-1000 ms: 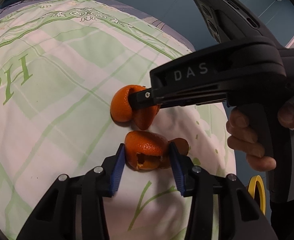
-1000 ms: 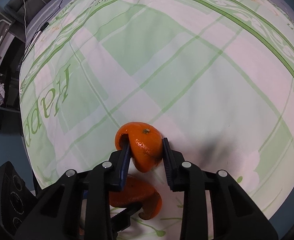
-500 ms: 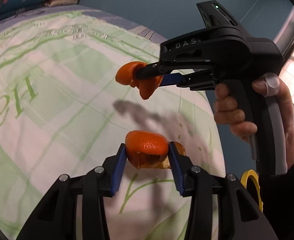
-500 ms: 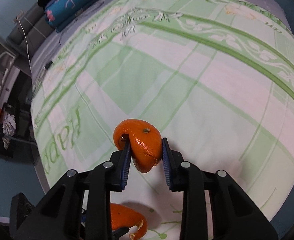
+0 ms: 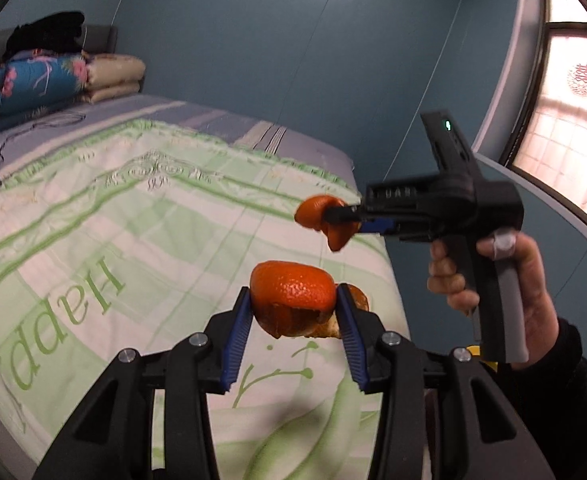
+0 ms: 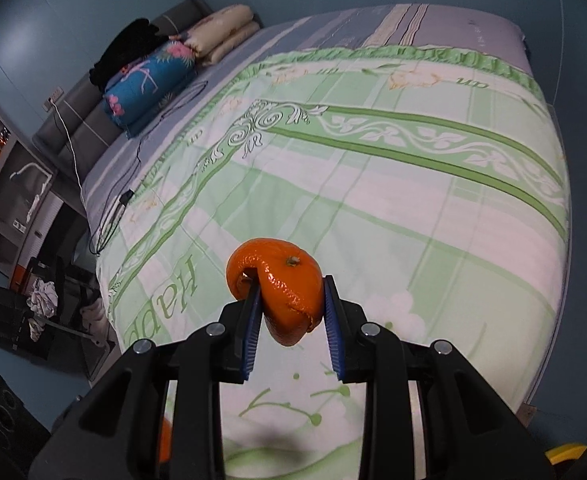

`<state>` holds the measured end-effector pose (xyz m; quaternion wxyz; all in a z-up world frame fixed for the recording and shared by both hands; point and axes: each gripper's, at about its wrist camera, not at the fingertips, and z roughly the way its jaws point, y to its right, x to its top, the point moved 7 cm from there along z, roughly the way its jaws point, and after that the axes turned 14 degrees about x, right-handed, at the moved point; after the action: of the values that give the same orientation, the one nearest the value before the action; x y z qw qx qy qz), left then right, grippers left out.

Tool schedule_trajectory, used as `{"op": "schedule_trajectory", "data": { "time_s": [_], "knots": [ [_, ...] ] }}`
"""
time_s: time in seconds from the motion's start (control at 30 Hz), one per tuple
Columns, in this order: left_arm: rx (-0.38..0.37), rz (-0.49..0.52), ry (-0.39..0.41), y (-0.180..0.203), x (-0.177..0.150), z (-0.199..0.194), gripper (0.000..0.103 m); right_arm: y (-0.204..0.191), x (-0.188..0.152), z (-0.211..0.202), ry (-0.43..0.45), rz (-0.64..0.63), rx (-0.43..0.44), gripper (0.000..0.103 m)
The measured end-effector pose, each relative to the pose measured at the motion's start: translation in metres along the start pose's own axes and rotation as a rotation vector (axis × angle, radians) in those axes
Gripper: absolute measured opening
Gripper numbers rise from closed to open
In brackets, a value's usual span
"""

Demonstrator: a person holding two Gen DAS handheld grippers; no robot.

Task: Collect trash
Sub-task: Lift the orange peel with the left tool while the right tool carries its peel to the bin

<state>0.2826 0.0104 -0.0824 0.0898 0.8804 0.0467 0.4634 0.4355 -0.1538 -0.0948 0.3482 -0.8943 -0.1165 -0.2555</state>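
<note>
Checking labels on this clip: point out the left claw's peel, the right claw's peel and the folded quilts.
left peel (image 5: 293,286), left wrist view, domed top
right peel (image 6: 283,290), right wrist view, outer skin
quilts (image 6: 153,76), right wrist view, blue quilt

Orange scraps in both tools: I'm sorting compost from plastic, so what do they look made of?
Both look like citrus peel. The left tool's peel has glossy, pitted orange skin with a ragged, paler torn edge. The right tool's peel curls on itself and shows a small stem scar.

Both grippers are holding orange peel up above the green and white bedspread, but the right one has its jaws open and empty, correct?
Not quite. The right gripper is shut on its own orange peel, as the right wrist view shows. The left gripper does hold a second peel, both above the bedspread.
</note>
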Motion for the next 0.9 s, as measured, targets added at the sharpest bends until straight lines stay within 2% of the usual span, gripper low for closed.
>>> {"op": "schedule_trajectory", "data": {
  "time_s": [0.23,0.5,0.9],
  "knots": [
    [-0.043,0.029,0.091,0.025,0.015,-0.057,0.04,-0.006,-0.027,-0.07,0.108,0.006,0.021,0.027],
    [-0.082,0.061,0.173,0.056,0.019,-0.11,0.04,-0.007,-0.055,-0.154,0.257,0.006,0.003,0.027],
    [-0.139,0.156,0.229,0.112,0.01,-0.15,0.04,0.008,-0.107,-0.239,0.384,0.009,-0.043,0.027]
  ]
}}
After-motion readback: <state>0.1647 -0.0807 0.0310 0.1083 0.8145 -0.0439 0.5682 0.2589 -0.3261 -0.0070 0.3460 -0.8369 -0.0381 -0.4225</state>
